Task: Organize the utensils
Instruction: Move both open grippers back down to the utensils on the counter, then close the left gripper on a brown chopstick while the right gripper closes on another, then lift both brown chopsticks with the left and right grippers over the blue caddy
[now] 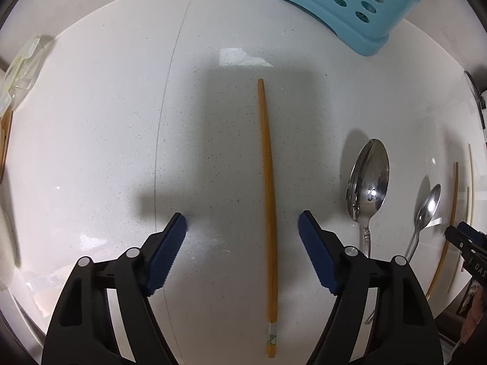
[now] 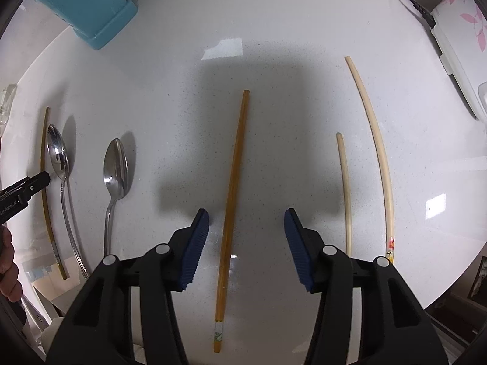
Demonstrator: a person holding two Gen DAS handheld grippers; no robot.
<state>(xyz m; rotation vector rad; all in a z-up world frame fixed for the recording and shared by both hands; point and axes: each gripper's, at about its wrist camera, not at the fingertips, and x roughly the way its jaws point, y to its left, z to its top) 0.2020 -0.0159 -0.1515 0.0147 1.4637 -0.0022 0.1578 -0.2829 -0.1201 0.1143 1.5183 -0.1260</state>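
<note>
Amber chopstick [image 2: 232, 213] — slim, floral-banded end — lies between spread jaws.

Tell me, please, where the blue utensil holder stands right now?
The blue utensil holder stands at the counter's far edge: upper right in the left wrist view, upper left in the right wrist view, beyond the spoons.

Blue utensil holder [image 1: 350, 3]: top cut off, upper frame edge | large spoon [image 1: 368, 179]: handle hidden behind gripper finger.

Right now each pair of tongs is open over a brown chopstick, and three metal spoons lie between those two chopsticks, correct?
Nearly. The right wrist view shows two spoons, not three: the large spoon and the small spoon. Both the left tongs and the right tongs are open over a brown chopstick.
</note>
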